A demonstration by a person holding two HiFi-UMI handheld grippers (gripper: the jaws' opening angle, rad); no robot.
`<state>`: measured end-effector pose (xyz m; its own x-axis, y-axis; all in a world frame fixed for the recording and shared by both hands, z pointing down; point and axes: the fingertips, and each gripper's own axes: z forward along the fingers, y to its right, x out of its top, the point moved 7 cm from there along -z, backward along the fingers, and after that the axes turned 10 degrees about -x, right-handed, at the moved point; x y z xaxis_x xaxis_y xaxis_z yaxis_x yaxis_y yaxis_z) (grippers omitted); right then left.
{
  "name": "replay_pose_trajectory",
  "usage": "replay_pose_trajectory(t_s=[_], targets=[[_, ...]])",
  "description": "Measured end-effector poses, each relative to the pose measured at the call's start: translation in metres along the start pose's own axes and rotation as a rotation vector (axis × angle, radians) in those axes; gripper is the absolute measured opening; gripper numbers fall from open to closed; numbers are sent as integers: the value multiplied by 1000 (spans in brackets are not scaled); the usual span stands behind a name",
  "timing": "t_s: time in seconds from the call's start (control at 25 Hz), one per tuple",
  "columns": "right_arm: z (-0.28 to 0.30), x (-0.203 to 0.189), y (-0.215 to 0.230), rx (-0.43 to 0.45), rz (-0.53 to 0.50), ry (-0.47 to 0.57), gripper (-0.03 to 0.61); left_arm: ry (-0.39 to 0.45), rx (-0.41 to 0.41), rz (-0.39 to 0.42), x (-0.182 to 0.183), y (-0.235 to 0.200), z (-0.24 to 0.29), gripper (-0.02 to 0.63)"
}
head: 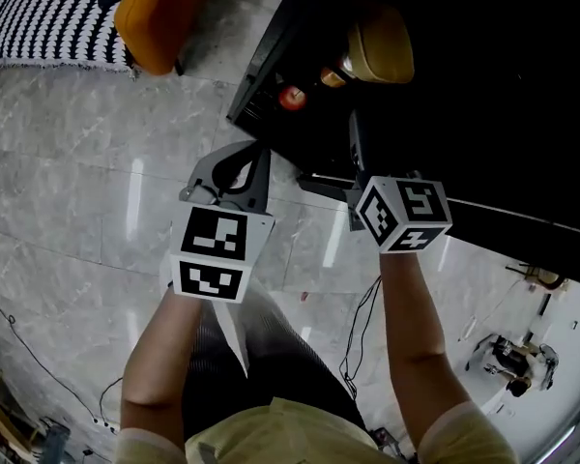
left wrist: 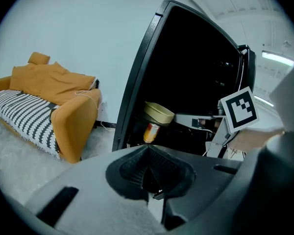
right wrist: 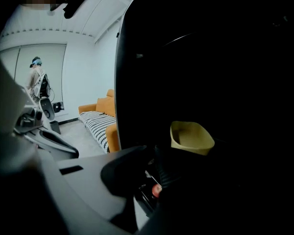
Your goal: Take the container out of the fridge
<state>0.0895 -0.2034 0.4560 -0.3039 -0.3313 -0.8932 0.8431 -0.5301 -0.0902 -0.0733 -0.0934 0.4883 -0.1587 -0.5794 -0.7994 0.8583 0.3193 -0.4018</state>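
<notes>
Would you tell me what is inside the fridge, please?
A tan container shows inside the fridge, with an orange-red can just below it. The rest of the interior is too dark to make out.

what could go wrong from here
The container looks tilted and sits close to a can, so pulling it out may topple the can. The left tool is shut and must open before it can help. The right tool faces a very dark fridge, so it may misjudge its grip.
</notes>
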Motion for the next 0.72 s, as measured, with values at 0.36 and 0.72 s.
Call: replay_pose_trajectory(t_s=[0.36,0.72], targets=[[29,11,18,-15,-76,1,64,38,14,-26,2,-6,18,23],[52,24,27,-34,-234,3,97,49,0,-39,7,-7,35,25]])
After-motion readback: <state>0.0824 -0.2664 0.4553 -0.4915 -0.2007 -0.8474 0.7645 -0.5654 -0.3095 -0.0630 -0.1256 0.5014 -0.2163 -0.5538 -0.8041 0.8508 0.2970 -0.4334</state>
